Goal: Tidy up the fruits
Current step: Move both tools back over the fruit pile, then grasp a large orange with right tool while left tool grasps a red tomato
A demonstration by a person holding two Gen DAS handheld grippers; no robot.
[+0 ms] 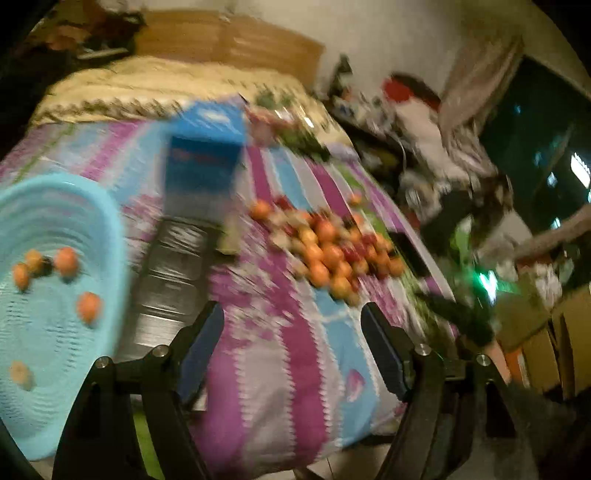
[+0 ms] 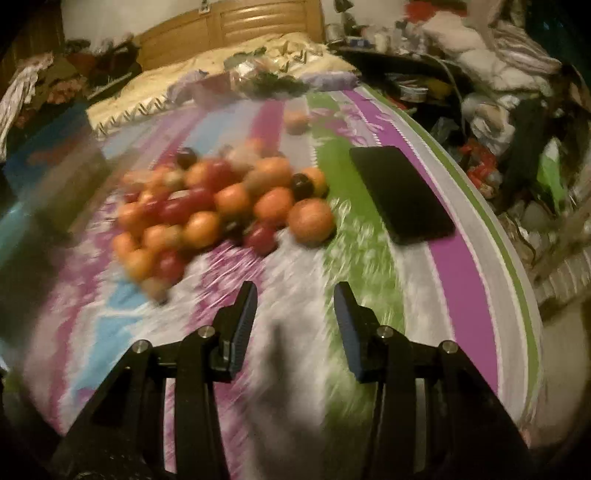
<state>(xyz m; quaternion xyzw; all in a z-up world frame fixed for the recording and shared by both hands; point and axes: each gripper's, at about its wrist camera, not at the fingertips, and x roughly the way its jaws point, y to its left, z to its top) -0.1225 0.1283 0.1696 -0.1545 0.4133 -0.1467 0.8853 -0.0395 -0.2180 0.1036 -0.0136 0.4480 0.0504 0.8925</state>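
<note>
A pile of small orange, red and dark fruits (image 2: 221, 206) lies on the striped bedspread; it also shows in the left wrist view (image 1: 328, 247). A larger orange fruit (image 2: 311, 220) sits at the pile's right edge, and one orange fruit (image 2: 296, 120) lies apart, farther back. A light blue basket (image 1: 48, 295) at the left holds several orange fruits (image 1: 88, 306). My left gripper (image 1: 291, 321) is open and empty above the bedspread, short of the pile. My right gripper (image 2: 295, 302) is open and empty, in front of the pile. Both views are motion-blurred.
A black phone (image 2: 400, 192) lies right of the pile near the bed's edge. A blue box (image 1: 207, 151) stands behind a black tray-like object (image 1: 173, 280) beside the basket. Cluttered items fill the floor and shelf at the right. A wooden headboard (image 2: 229, 26) is at the back.
</note>
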